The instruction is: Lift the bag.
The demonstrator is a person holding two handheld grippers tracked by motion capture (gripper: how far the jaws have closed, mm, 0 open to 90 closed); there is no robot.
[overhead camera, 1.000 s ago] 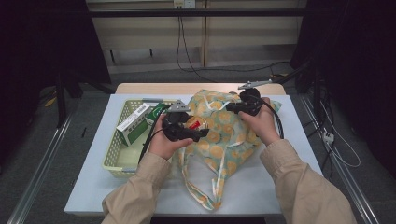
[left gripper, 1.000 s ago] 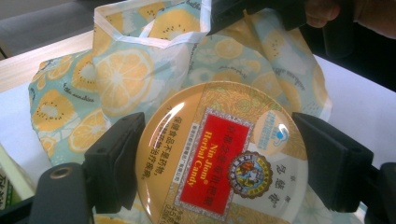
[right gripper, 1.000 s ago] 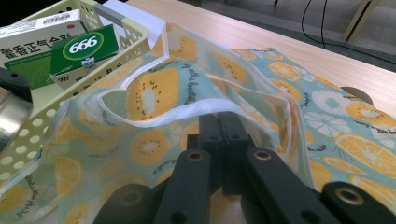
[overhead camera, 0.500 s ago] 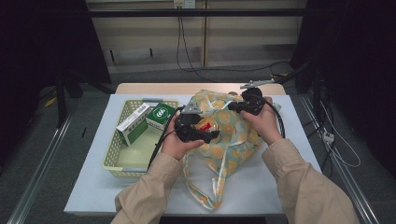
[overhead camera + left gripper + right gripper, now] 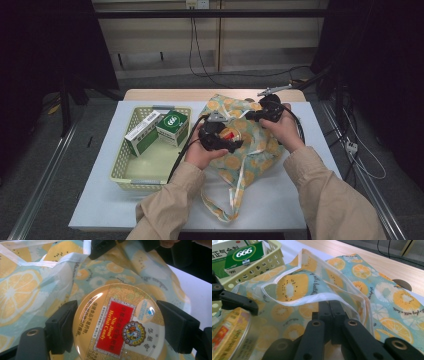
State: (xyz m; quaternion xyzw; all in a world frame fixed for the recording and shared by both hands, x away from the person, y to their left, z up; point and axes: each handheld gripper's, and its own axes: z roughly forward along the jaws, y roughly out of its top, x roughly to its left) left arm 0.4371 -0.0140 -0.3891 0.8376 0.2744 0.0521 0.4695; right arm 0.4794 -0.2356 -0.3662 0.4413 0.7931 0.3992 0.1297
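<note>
A round gold tin of herbal candy [image 5: 117, 322] with a red label sits between the jaws of my left gripper [image 5: 117, 326], which is shut on it. In the high view this left gripper [image 5: 227, 141] holds the tin [image 5: 229, 135] over the fruit-print cloth bag [image 5: 250, 155] in the middle of the table. My right gripper [image 5: 329, 312] is shut on the bag's white-edged rim [image 5: 294, 301], lifting it so the mouth gapes. From that view the tin [image 5: 229, 340] hangs at the left, just outside the mouth. The right gripper [image 5: 254, 116] is at the bag's far side.
A pale yellow basket [image 5: 122, 160] stands left of the bag with two green medicine boxes [image 5: 172, 126] inside. The bag's long straps [image 5: 230, 200] trail toward the table's front edge. The person's sleeves come in from below. A wooden strip [image 5: 165, 94] lines the far edge.
My left gripper has carried the tin rightward and a little lower, from near the basket to over the bag. The right gripper has stayed on the bag's rim.
</note>
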